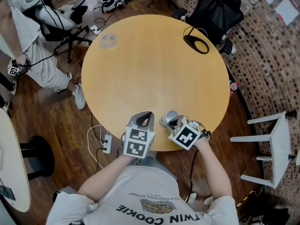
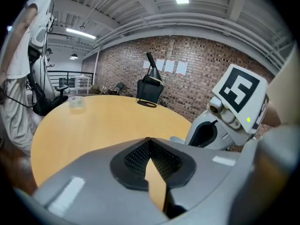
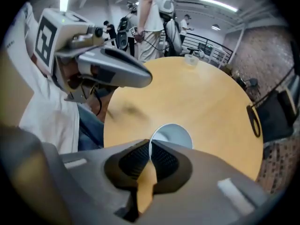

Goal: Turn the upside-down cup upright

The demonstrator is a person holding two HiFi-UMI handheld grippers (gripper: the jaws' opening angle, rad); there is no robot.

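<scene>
A small grey cup (image 1: 168, 118) is near the front edge of the round wooden table (image 1: 154, 69). My right gripper (image 1: 175, 122) points steeply down and is shut on the cup's rim. In the right gripper view the thin wall of the cup (image 3: 173, 134) sits between the pads, and its open mouth faces the camera. I cannot tell whether the cup touches the table. My left gripper (image 1: 146, 116) rests just left of it, shut, with nothing between its tips (image 2: 150, 138). The left gripper view shows the right gripper's body (image 2: 206, 134) close by on the right.
A clear plastic cup (image 1: 108, 41) stands at the table's far left and a black looped object (image 1: 197, 43) lies at its far right. A black chair (image 1: 215, 8) is behind the table, a person (image 1: 28, 46) stands at left, and a white stool (image 1: 276, 144) at right.
</scene>
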